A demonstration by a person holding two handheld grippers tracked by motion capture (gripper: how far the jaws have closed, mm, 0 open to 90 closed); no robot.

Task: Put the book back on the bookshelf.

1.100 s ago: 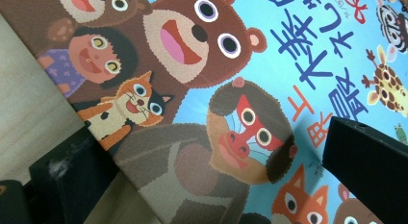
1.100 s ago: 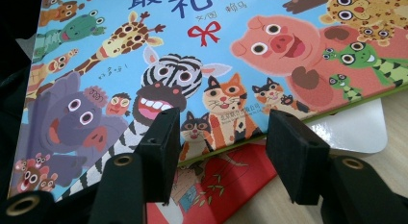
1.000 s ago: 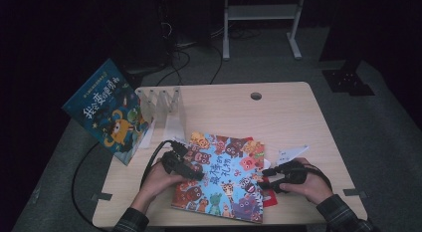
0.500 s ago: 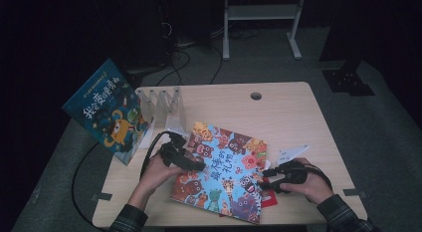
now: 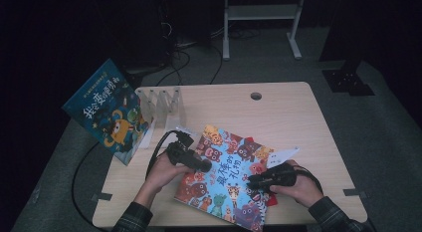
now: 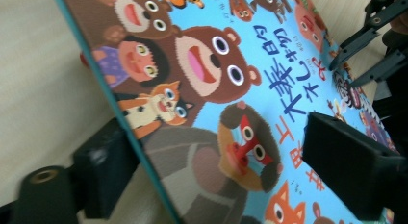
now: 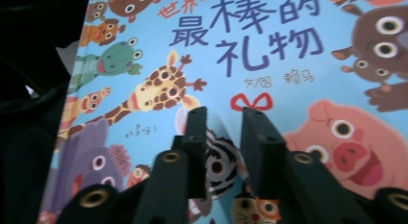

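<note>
A picture book (image 5: 226,174) with a blue cover of cartoon animals lies slanted on the table (image 5: 288,117), its left edge raised. My left gripper (image 5: 205,166) straddles that edge. In the left gripper view (image 6: 216,152) one jaw is under the book and the other over the cover, still wide apart. These jaws have just been closing, and the book's edge is between them. My right gripper (image 5: 250,182) is over the cover's right part. Its jaws (image 7: 223,116) have also just been closing to a narrow gap, with only the cover behind them.
A second blue book (image 5: 107,112) leans off the table's left side beside a clear rack (image 5: 161,102). A white card (image 5: 283,155) lies right of the book and something red (image 5: 271,199) pokes out beneath it. A cable hole (image 5: 256,96) is at the back.
The book has swung and shifted slightly right, and its left edge has lifted. My left gripper has moved in onto that edge. The right hand has stayed in place.
</note>
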